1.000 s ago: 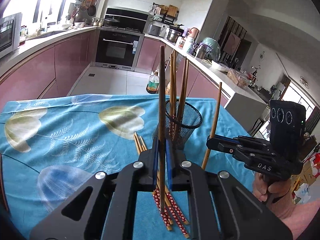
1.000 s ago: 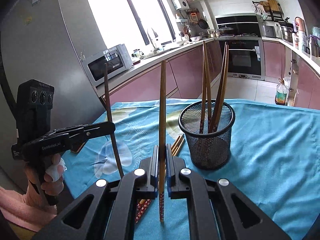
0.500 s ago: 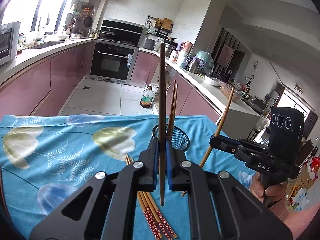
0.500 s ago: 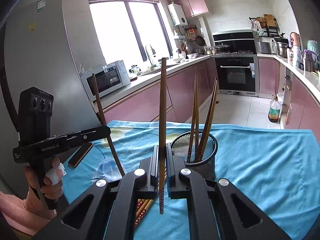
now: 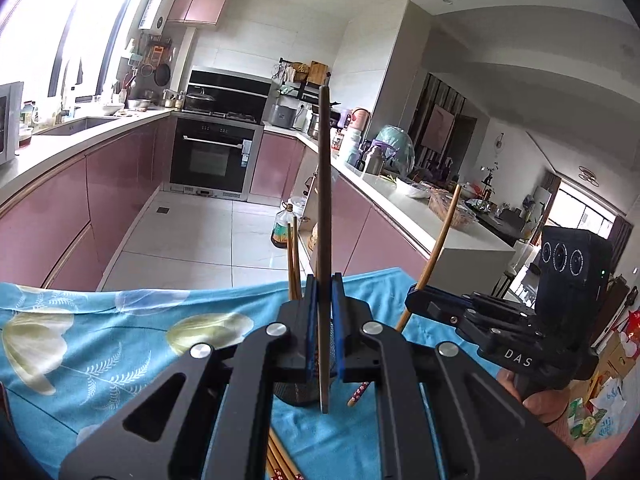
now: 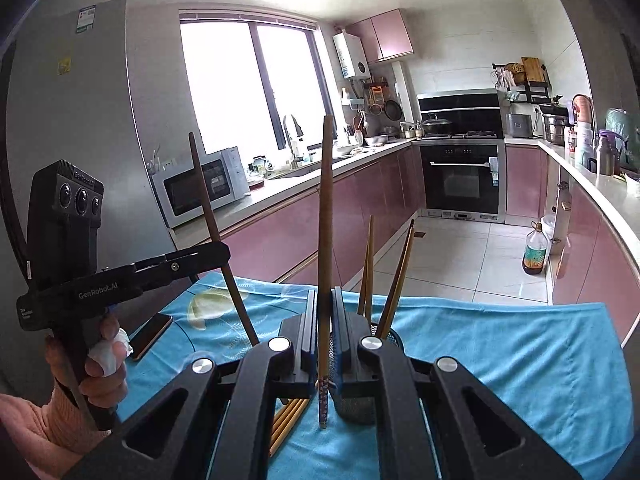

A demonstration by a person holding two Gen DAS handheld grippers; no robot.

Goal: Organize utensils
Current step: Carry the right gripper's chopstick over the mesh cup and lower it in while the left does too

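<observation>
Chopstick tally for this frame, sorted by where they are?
Held, dark chopstick in left claw, light chopstick in right claw: 2
Standing chopsticks in mesh holder: 4
Loose chopsticks on cloth, partly hidden: at least 3
Total: at least 9

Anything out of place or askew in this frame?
Mostly unfinished sorting: loose chopsticks lie on the blue tablecloth beside the mesh holder. Each gripper, left and right, clamps one chopstick upright. Nothing spilled or damaged.
</observation>
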